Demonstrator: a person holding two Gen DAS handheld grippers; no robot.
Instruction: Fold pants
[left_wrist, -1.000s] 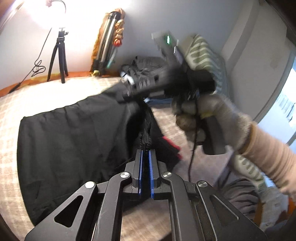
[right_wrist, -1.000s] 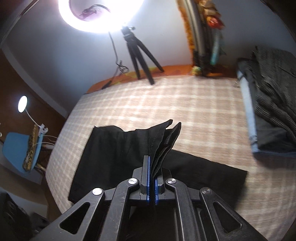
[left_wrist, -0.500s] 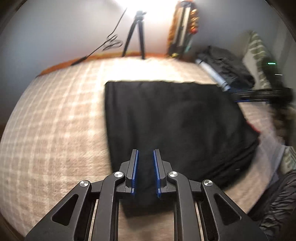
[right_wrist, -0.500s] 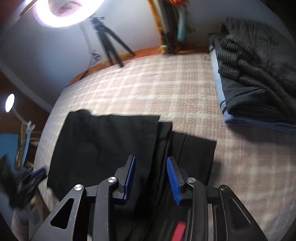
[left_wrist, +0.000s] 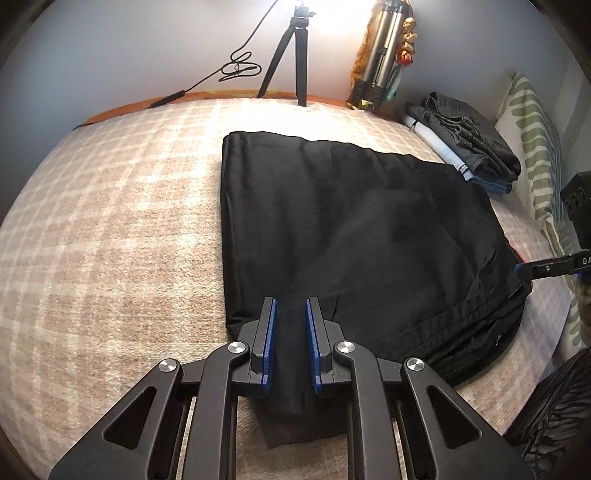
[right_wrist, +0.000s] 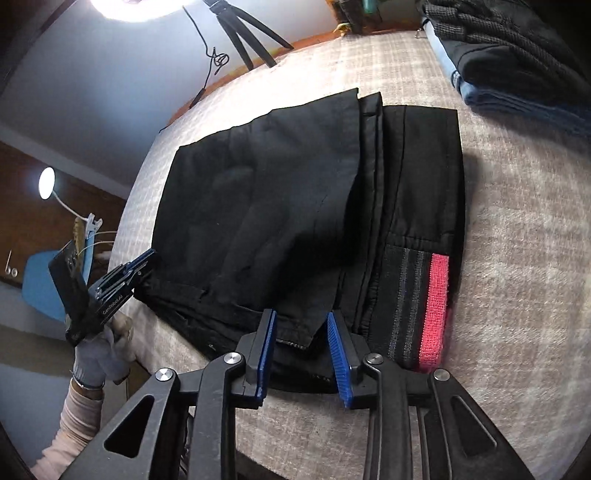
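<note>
The black pants (left_wrist: 354, 236) lie folded flat on the checked bed. In the right wrist view the pants (right_wrist: 280, 206) show stacked layers and a waistband with a red stripe (right_wrist: 436, 310). My left gripper (left_wrist: 290, 332) is open over the near hem edge, with cloth lying between and under its fingers. My right gripper (right_wrist: 301, 343) is open at the waistband end, just above the cloth. The right gripper's tip (left_wrist: 546, 267) shows at the right of the left view; the left gripper (right_wrist: 125, 273) shows at the pants' left corner.
A stack of folded dark clothes (left_wrist: 469, 144) lies at the bed's far right, also in the right wrist view (right_wrist: 517, 48). A tripod (left_wrist: 291, 55) and cable stand against the back wall. A striped pillow (left_wrist: 535, 147) is at the right. The bed edge lies close below the right gripper.
Both grippers were shut on the lifted pants a second ago. They laid the cloth down folded, opened, and now hover at its edges. The pants now lie flat.
</note>
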